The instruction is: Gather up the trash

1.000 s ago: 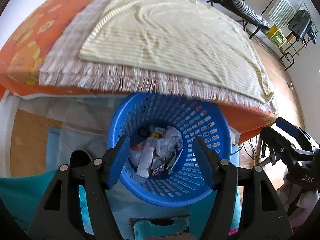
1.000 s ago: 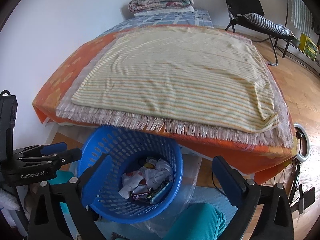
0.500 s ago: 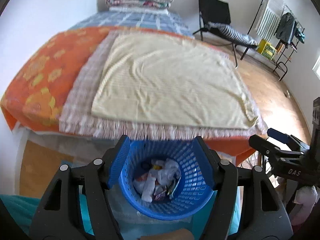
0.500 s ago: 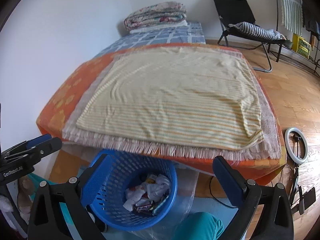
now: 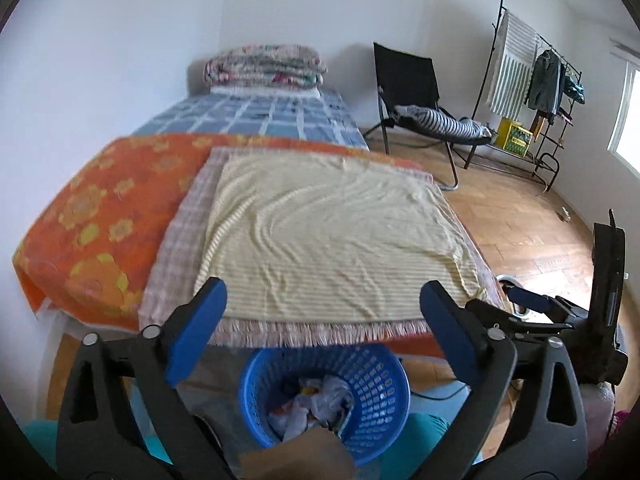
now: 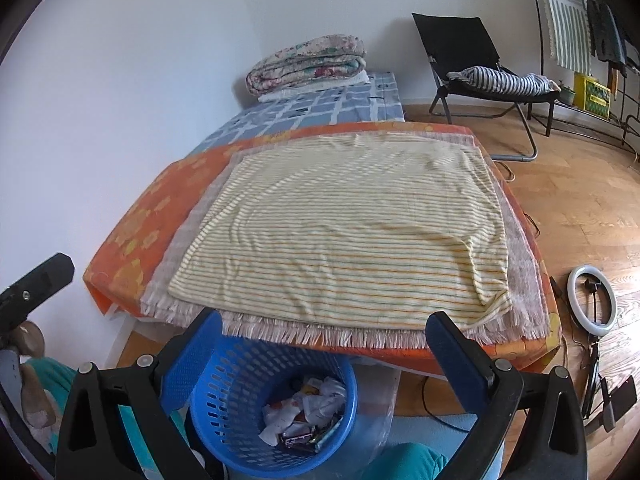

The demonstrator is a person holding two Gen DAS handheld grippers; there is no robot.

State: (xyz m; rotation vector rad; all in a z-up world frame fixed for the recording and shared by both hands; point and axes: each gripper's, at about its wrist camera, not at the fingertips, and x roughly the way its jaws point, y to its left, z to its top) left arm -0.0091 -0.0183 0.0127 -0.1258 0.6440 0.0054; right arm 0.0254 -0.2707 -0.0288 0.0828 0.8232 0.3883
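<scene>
- Hanging above the foot of a bed (image 5: pixel 320 240), the left gripper (image 5: pixel 322 320) has its jaws spread wide with nothing between the blue pads; they have just been opening further.
- Below the gap between those jaws, closer to the camera, stands a blue basket (image 5: pixel 376 384) on the floor.
- Crumpled white paper and wrappers, the trash (image 5: pixel 316 404), lie at the bottom of the basket, touching one another in a loose heap.
- A brownish blurred shape overlaps the basket's near rim in the left view; what it is cannot be told.
- The right gripper (image 6: pixel 324 328) also has its jaws wide apart and holds nothing.
- In the right view the basket (image 6: pixel 240 384) sits below and toward the left jaw, whose pad overlaps the basket's near-left rim in the picture; the trash (image 6: pixel 308 412) shows inside it, with a dark wrapper among the white scraps.
- Beyond both pairs of jaws a striped yellow cloth (image 5: pixel 328 236) lies flat on a fringed plaid blanket (image 5: pixel 180 248), over an orange flowered cover (image 5: pixel 100 216).
- Farther ahead, a folded quilt (image 5: pixel 264 66) rests at the bed's far end.
- Right of the right jaws, a ring light (image 6: pixel 592 300) lies on the wooden floor (image 6: pixel 580 200).
- Ahead to the right stands a black folding chair (image 6: pixel 460 44).
</scene>
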